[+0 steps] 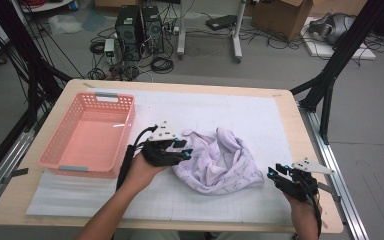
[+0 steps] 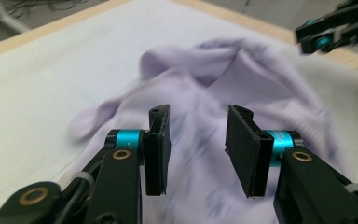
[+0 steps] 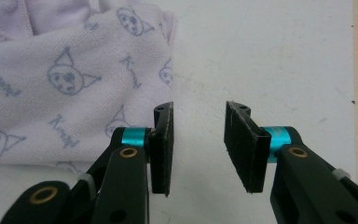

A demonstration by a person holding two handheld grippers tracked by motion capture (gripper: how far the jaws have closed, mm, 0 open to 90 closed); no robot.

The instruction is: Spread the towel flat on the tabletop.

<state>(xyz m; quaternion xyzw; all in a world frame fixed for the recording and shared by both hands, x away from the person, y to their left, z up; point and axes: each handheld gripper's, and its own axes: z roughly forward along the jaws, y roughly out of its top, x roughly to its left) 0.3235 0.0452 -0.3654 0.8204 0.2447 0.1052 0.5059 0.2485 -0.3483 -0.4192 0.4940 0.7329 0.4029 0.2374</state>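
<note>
From above, the lilac cloth (image 1: 217, 162) lies crumpled on the counter (image 1: 290, 107) right of the pink basket (image 1: 87, 135), the left gripper (image 1: 184, 149) at its left edge, while the left gripper view shows fingers (image 2: 157, 149) apart over the cloth (image 2: 223, 93), and the right gripper view shows fingers (image 3: 162, 149) apart, empty, beside the cloth (image 3: 65, 79).

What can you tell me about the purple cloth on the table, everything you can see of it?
The purple cloth is a pale lilac knit garment, soft and ribbed-looking, printed with small blue cat faces and script. It lies crumpled in a loose heap on the white mat, right of the pink basket, with a fold raised at its far side. The left gripper hovers open at its left edge; the right gripper sits open beside its right edge.
</note>
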